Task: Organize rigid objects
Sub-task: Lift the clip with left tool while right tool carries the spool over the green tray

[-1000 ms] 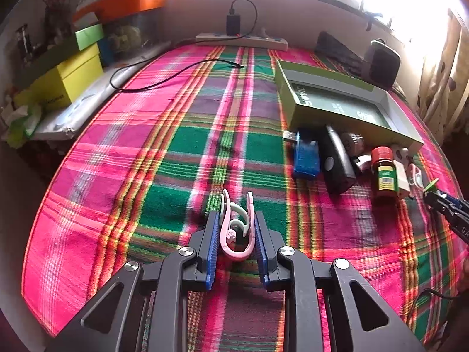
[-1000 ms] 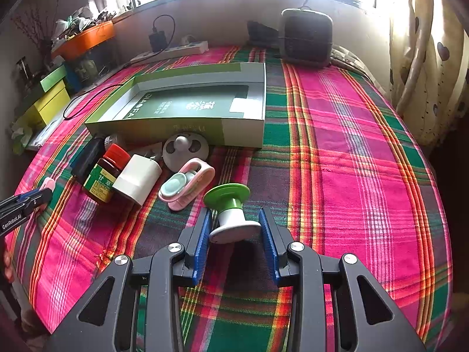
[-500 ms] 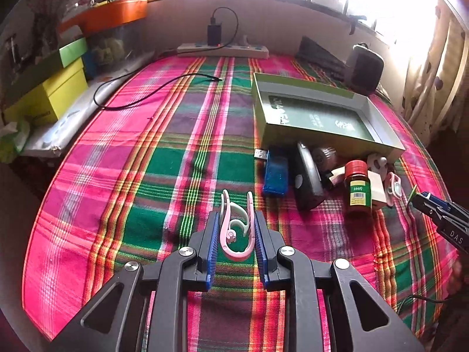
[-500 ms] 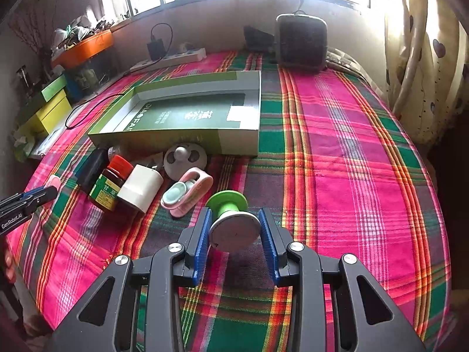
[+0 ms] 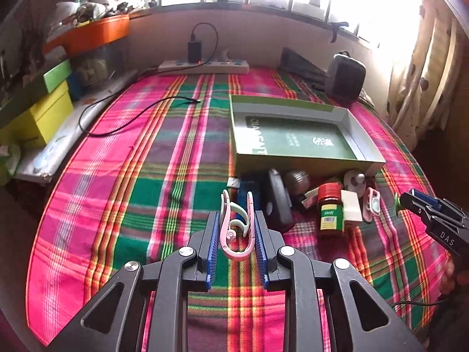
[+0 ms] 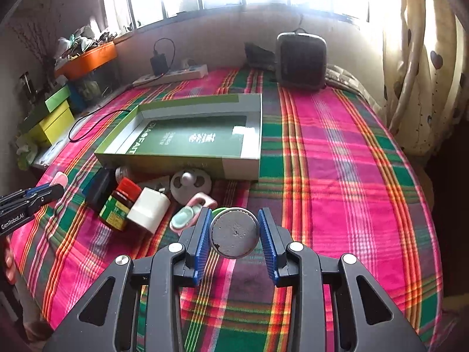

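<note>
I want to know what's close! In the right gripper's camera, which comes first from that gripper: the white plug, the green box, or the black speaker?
1. White plug, just left of the right gripper.
2. Green box, in the middle, farther back.
3. Black speaker, at the far end by the window.

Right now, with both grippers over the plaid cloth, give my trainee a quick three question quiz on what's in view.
1. True or false: the left gripper is shut on a pink clip.
2. What does the right gripper hold? A) the red-capped bottle B) a round stamp with a green top C) the white charger
3. Fill in: the green box has ____ objects inside.

Key: 1 true; 2 B; 3 no.
</note>
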`<state>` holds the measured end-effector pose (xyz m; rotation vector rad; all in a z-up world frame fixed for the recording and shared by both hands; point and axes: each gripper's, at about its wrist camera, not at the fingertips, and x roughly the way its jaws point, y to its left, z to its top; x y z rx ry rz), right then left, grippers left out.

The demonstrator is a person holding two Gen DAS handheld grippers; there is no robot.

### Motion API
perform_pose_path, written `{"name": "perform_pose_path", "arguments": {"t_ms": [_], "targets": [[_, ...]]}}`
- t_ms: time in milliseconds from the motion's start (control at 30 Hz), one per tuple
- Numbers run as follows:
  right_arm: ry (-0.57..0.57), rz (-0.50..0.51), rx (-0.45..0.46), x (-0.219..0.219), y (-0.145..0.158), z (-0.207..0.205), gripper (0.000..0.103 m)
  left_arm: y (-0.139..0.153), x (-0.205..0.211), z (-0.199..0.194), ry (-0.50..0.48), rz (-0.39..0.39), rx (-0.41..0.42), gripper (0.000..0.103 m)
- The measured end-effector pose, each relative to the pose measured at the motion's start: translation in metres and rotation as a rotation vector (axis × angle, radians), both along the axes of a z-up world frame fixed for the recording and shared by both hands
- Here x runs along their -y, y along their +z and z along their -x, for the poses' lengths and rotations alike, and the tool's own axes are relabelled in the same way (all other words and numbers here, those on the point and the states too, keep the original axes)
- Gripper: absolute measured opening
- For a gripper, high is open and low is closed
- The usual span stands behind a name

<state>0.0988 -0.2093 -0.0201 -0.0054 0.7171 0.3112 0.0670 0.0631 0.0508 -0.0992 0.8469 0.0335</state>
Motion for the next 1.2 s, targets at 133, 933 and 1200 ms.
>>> {"name": "perform_pose_path", "arguments": {"t_ms": [133,933,1200], "targets": [[-0.001,0.003,0.019,-0.001,0.011,-0.005,0.034,0.005,0.004,-0.008,-0.018,0.002,0.01,0.022],[0.052,0.025,0.052,-0.027,0.056,-0.08,0.034,0.032,0.017,-0.095,-0.141,0.046,0.061,0.022],[0.07,0.054,0.011,-0.045,0.048,-0.117,0.034,0.019,0.017,-0.13,-0.151,0.07,0.022,0.022]]}}
